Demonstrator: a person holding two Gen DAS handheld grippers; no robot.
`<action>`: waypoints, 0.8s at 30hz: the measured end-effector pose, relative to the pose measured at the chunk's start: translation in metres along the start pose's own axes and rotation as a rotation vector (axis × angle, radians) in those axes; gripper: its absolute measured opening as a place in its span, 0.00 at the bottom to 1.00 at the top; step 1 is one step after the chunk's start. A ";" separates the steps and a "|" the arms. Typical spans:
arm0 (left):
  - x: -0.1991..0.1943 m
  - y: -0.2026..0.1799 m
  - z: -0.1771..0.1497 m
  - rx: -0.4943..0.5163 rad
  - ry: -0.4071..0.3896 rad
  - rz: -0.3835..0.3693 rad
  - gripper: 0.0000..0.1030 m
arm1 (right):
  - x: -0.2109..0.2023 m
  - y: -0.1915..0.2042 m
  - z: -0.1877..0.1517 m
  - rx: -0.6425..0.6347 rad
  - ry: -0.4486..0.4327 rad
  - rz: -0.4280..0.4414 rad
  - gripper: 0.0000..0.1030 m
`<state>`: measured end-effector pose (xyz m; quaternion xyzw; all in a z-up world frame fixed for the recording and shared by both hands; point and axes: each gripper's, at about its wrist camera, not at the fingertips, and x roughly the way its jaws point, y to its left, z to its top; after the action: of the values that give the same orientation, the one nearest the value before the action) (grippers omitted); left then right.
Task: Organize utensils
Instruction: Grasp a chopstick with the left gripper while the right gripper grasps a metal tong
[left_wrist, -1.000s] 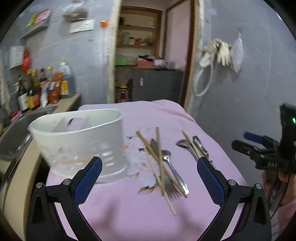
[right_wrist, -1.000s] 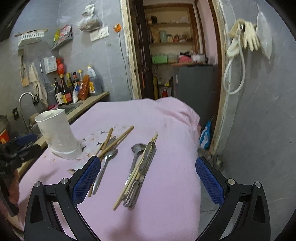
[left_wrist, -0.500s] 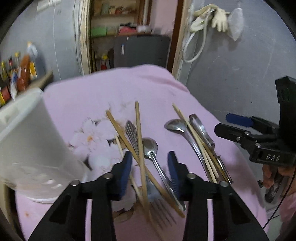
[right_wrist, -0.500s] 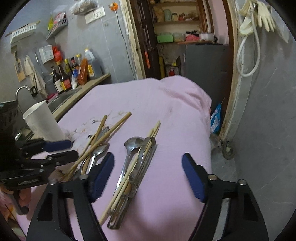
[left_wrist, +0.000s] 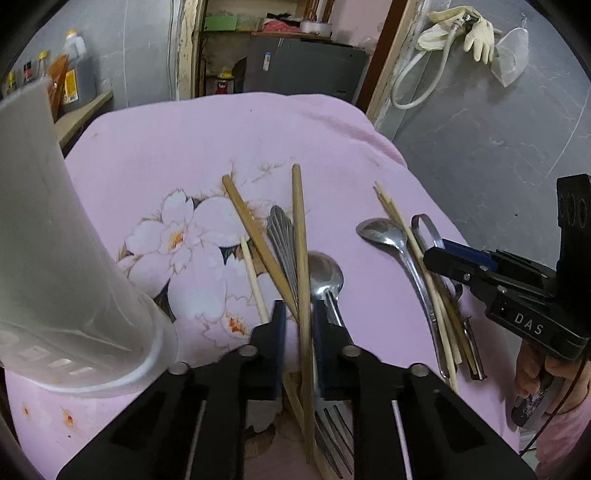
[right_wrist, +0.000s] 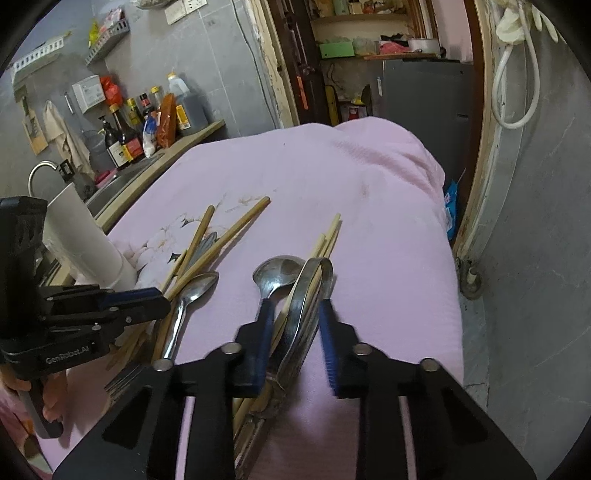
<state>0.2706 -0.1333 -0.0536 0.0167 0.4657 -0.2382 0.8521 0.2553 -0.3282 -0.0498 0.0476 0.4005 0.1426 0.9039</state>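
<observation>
Nothing is sorted yet: the white holder (left_wrist: 55, 258) stands at the left of the pink-clothed tabletop (left_wrist: 221, 140) while all utensils lie loose. The left gripper (left_wrist: 300, 328) has just been closing onto a chopstick (left_wrist: 301, 258); the right gripper (right_wrist: 295, 332) has been closing around metal tongs (right_wrist: 308, 295), though I cannot tell if its pads press them. The grippers read "DAS" and "GenRobot.AI"

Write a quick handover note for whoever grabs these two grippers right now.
Left gripper: jaws just closed around a chopstick in the left pile; lift not started.
Right gripper: jaws just closing around the tongs and chopsticks beside them; right pad looks short of contact.
White holder stands on the pink cloth; its inside is not visible.
All spoons, fork and chopsticks remain on the cloth, unsorted.
</observation>
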 end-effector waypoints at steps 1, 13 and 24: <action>-0.003 0.001 -0.002 -0.002 0.001 -0.003 0.05 | 0.000 -0.001 -0.001 0.006 0.000 0.007 0.13; -0.033 -0.001 -0.020 -0.062 -0.030 -0.020 0.04 | -0.022 -0.011 -0.016 0.043 -0.025 0.010 0.07; -0.079 0.010 -0.077 -0.168 -0.101 0.029 0.04 | -0.045 -0.011 -0.040 0.097 -0.044 0.105 0.05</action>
<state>0.1785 -0.0747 -0.0361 -0.0599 0.4400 -0.1865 0.8764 0.1990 -0.3536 -0.0471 0.1156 0.3838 0.1692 0.9004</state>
